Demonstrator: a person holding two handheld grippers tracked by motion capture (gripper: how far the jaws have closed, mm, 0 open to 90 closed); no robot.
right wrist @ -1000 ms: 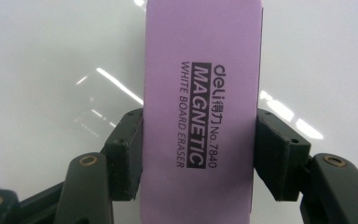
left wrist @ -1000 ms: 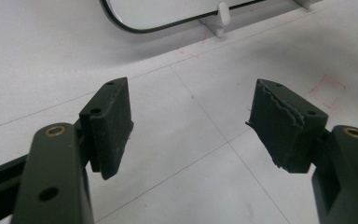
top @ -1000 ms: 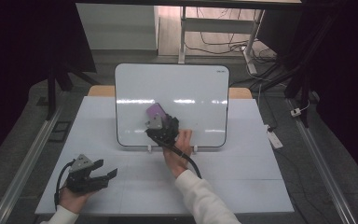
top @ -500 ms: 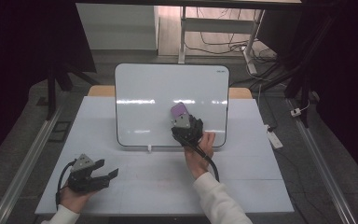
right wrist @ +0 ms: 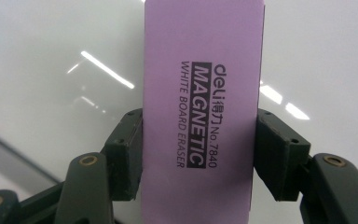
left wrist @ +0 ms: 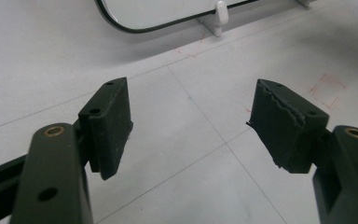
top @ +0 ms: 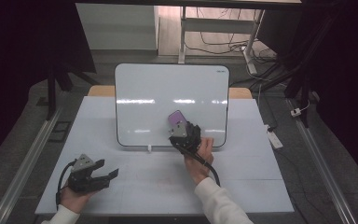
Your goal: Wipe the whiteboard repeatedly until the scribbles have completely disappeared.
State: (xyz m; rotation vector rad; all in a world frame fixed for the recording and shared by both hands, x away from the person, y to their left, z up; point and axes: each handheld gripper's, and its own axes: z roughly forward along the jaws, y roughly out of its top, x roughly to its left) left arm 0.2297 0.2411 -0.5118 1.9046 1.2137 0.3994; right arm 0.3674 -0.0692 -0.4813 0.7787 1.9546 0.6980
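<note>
Purple magnetic eraser (right wrist: 203, 116): light, rigid, smooth-sided; grip across long edges. Right tongs (right wrist: 200, 154) clamp it against whiteboard (top: 168, 93). Left tongs (left wrist: 191, 126) released, nothing between them.

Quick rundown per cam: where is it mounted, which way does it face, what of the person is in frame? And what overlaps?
High view: above the person's side, looking forward and down on the table; both forearms, left gripper, right gripper.
Left gripper view: rides the left gripper, looking along open jaws at the table top.
Right gripper view: rides the right gripper, facing the whiteboard, jaws clamping the purple eraser.
Shared: all three show the whiteboard; the high and right gripper views show the eraser.
</note>
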